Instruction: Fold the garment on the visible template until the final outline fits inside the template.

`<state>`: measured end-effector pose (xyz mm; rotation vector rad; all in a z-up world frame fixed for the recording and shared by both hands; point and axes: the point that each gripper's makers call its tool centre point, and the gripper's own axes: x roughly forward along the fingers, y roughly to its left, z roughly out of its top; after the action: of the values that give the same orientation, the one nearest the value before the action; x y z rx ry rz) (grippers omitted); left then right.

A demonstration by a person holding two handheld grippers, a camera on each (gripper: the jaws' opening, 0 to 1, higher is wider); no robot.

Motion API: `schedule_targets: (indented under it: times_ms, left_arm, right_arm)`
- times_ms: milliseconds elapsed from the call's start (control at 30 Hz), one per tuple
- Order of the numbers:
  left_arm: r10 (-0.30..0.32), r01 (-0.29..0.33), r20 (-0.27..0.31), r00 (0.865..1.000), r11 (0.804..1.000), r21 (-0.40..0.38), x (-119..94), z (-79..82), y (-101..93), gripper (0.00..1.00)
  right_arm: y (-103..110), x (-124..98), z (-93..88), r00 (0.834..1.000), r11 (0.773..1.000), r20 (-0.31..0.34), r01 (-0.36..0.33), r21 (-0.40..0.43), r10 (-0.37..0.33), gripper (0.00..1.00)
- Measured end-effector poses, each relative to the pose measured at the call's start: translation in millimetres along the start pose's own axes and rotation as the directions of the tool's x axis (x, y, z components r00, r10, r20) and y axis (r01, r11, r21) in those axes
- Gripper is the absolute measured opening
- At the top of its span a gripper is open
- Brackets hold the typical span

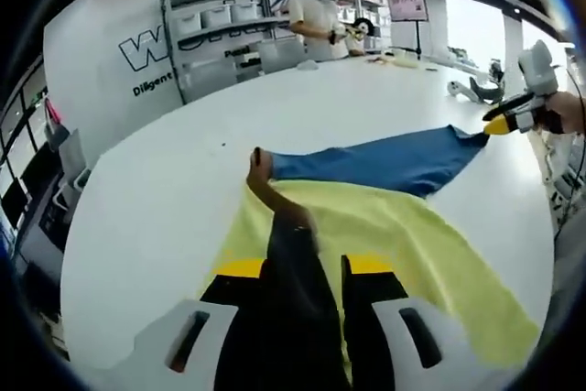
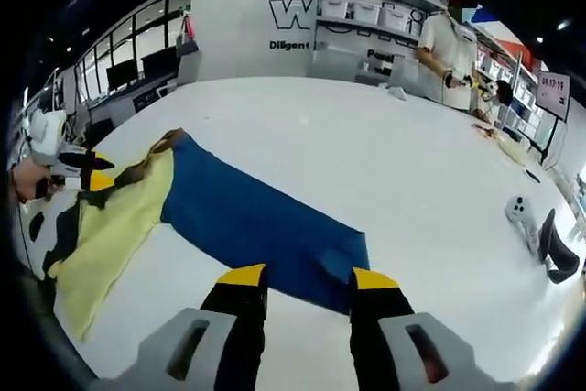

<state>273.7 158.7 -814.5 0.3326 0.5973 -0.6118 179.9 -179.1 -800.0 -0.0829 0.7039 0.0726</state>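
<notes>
Left tongs: my jaws clamp the garment.
Right tongs: my jaws pinch its blue edge at 6 o'clock.
Desk: white.

Blue-yellow-black garment stretched across white table

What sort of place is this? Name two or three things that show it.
Probably a lab or workshop. A big white table holds the garment; shelves carry storage bins; lettering marks the wall; a person works at the far end.
</notes>
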Motion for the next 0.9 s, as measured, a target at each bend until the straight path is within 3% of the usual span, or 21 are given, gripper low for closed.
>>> schedule_targets:
  times_ms: [233,300,433,633,900]
  left_arm:
    - [-0.043,0.042,-0.007,0.999,0.998,-0.046,26,9.6,-6.9,0.35]
    - [-0.066,0.07,0.048,0.997,0.992,-0.101,29,21.3,-12.5,0.38]
    - [-0.039,0.038,-0.019,0.999,0.998,-0.057,43,9.4,-7.4,0.37]
    - [-0.018,0.016,-0.062,0.998,0.999,-0.043,51,-1.5,-3.2,0.36]
    - [-0.026,0.022,-0.045,0.999,0.995,-0.094,52,-2.3,-6.0,0.33]
  right_arm:
    - [17,3,-3.0,0.999,0.999,-0.019,-0.044,-0.002,0.044,0.3]
    - [18,3,-3.6,0.998,0.999,-0.021,-0.051,0.005,0.051,0.3]
    - [19,2,-4.4,0.999,0.999,-0.021,-0.05,0.014,0.05,0.3]
    - [21,0,-5.3,0.998,0.998,-0.017,-0.058,0.02,0.058,0.31]
    - [21,0,-9.4,0.998,0.998,-0.027,-0.062,0.032,0.063,0.32]
